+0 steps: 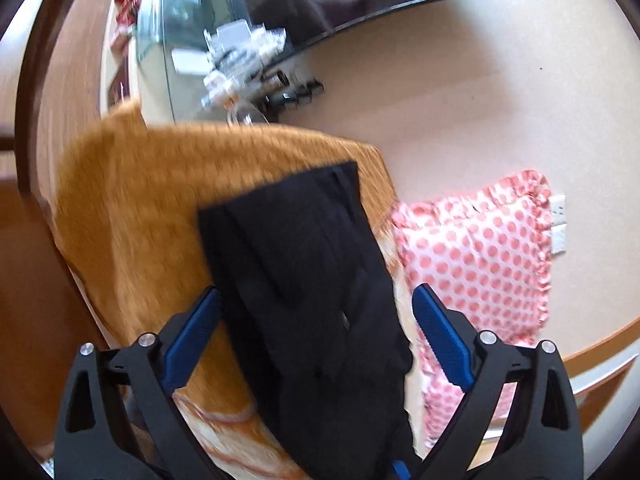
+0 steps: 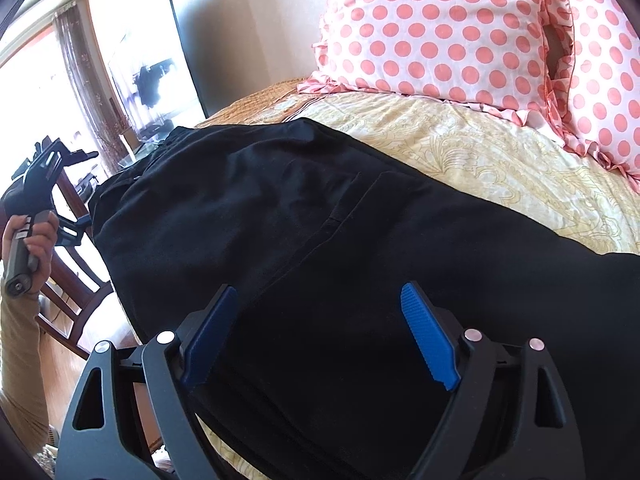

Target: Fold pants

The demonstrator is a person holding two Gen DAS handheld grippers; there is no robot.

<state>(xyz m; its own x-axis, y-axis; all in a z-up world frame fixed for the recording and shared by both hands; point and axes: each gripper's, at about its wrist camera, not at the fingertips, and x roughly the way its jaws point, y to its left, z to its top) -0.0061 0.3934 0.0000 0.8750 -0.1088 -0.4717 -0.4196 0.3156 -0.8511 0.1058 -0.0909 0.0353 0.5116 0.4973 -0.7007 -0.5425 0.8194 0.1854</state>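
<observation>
One black pants [image 2: 320, 216], two dotted pillows [image 2: 432, 28], two grippers [image 2: 320, 336].

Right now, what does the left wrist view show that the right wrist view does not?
Only the left wrist view shows the orange blanket under the far end of the pants, and a cluttered glass table behind it. Only the right wrist view shows the hand holding the left gripper at the edge of the pants, and a chair below it. Both show the black pants, the dotted pillow and the patterned bedspread. Each view shows its own gripper's jaws standing wide: left gripper, right gripper.
</observation>
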